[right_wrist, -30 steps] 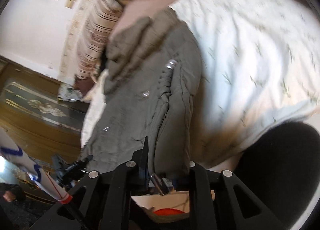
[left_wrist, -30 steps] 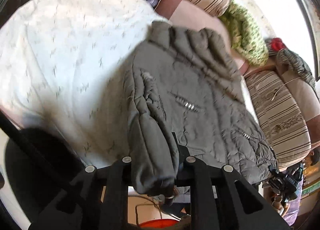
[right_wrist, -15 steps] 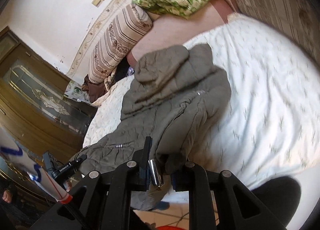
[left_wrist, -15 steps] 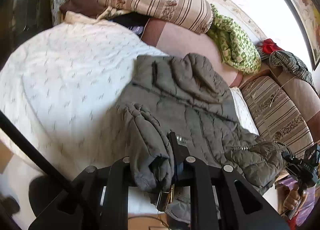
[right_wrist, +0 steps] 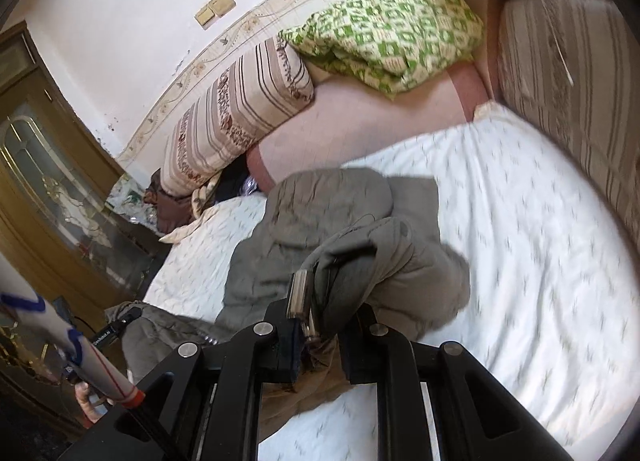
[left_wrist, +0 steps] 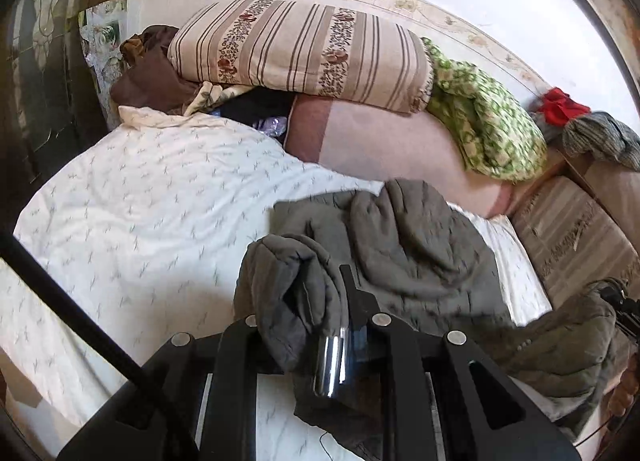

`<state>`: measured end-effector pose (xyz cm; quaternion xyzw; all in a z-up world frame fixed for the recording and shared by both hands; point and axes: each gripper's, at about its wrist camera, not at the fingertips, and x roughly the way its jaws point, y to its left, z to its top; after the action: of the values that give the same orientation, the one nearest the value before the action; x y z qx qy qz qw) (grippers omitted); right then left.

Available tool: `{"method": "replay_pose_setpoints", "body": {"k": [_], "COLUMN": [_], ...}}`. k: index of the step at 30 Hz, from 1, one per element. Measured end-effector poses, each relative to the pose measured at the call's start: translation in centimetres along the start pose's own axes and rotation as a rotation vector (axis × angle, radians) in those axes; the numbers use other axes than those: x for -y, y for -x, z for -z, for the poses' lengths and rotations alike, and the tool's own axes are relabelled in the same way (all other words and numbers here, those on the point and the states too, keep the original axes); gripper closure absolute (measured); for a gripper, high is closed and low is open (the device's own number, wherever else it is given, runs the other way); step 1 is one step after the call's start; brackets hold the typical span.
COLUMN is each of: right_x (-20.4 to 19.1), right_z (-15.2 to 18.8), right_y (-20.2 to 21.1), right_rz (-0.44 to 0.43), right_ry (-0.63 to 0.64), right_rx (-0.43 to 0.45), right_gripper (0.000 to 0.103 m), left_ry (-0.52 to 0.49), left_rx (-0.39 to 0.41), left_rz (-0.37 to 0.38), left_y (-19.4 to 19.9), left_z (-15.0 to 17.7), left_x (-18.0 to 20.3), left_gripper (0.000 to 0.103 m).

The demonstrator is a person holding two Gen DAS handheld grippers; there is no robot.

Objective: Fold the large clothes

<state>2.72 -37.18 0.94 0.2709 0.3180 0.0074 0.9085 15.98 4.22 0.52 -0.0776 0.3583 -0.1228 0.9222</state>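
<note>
The grey padded jacket (left_wrist: 420, 261) lies partly on the white patterned bed cover (left_wrist: 140, 201), with its near edge lifted off the bed by both tools. The left gripper (left_wrist: 320, 321) is clenched on a thick bunch of the jacket near a shiny metal piece, and the right gripper (right_wrist: 324, 301) is also clenched on a fold of the same jacket, beside a metal zipper part. I think the main risk is that the slippery, puffy cloth slides out of one grip, because each tool holds only a small bunch and the rest of the jacket hangs heavy. If one side drops, the fold will become crooked. The hanging part near the bed edge can also drag down to the floor. Both grippers point forward and downward toward the bed, side by side, above the near edge.
</note>
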Motion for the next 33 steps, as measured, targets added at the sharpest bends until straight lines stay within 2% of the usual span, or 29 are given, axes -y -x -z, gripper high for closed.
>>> {"method": "replay_pose_setpoints", "body": {"k": [8, 12, 16, 19, 23, 27, 30, 33], "right_x": [-0.9, 0.4, 2.7, 4.8, 7.5, 9.0, 10.0, 11.4], "right_z": [-7.8, -11.1, -13.7, -14.9, -15.6, -15.6, -15.0, -14.1], "right_y": [-7.9, -12.9, -18.4, -22.4, -26.6, -30.9, -34.2, -36.9], "right_rz": [0.133, 0.219, 0.299, 0.359, 0.38, 0.423, 0.466, 0.459], "right_ry": [0.056, 0.04, -0.005, -0.044, -0.104, -0.1, -0.075, -0.075], "right_rx": [0.005, -0.005, -0.03, -0.049, -0.078, -0.093, -0.107, -0.123], "right_gripper": [0.087, 0.087, 0.087, 0.087, 0.087, 0.086, 0.086, 0.082], "left_ry": [0.0, 0.016, -0.021, -0.046, -0.03, -0.037, -0.008, 0.06], "left_rx": [-0.036, -0.083, -0.123, -0.141, -0.187, -0.205, -0.25, -0.277], "left_rz": [-0.108, -0.155, -0.231, -0.274, -0.297, -0.318, -0.295, -0.242], "left_y": [-8.8, -14.7, -21.3, -25.5, -30.5, -35.0, -38.4, -40.6], "left_z": [-6.7, -10.3, -12.9, -13.6, -14.0, -13.6, -12.9, -12.0], "left_x": [0.5, 0.9, 2.3, 2.8, 2.7, 2.5, 1.6, 0.3], "left_gripper": [0.085, 0.085, 0.085, 0.084, 0.084, 0.082, 0.079, 0.073]}}
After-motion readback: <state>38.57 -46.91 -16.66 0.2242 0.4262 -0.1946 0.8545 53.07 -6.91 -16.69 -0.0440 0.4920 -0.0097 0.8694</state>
